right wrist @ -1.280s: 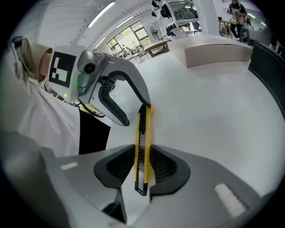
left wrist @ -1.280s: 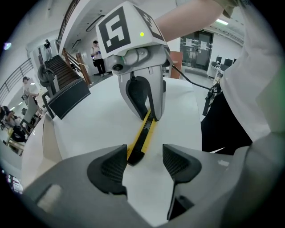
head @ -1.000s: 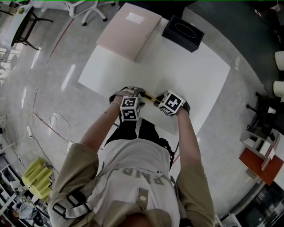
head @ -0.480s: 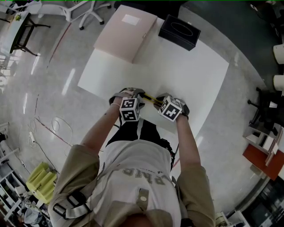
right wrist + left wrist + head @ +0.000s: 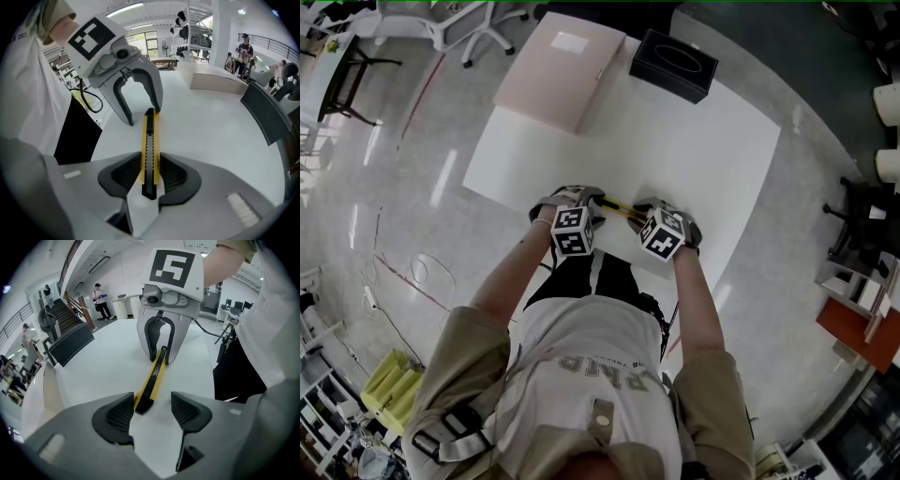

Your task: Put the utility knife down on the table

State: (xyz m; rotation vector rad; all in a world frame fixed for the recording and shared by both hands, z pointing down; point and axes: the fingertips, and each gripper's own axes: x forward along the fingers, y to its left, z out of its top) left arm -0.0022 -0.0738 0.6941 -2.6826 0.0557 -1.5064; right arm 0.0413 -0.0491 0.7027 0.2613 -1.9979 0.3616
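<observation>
The yellow and black utility knife (image 5: pixel 622 206) stretches between my two grippers, low over the white table (image 5: pixel 694 141) near its front edge. My right gripper (image 5: pixel 150 176) is shut on one end of the knife (image 5: pixel 149 140), both pads pressing its sides. My left gripper (image 5: pixel 150 411) stands open around the other end of the knife (image 5: pixel 154 376), which lies close to the left pad (image 5: pixel 115 416) with a clear gap to the right pad. In the head view the left gripper (image 5: pixel 589 199) and right gripper (image 5: pixel 643 210) face each other, a short way apart.
A flat pink box (image 5: pixel 562 66) and a black tissue box (image 5: pixel 672 64) sit at the table's far side. The person's torso is right at the front edge. An office chair (image 5: pixel 478 19) stands on the floor beyond the far left corner.
The right gripper has tilted and rolled slightly, its marker cube shifting a little toward the person. The left gripper and the knife have stayed where they were.
</observation>
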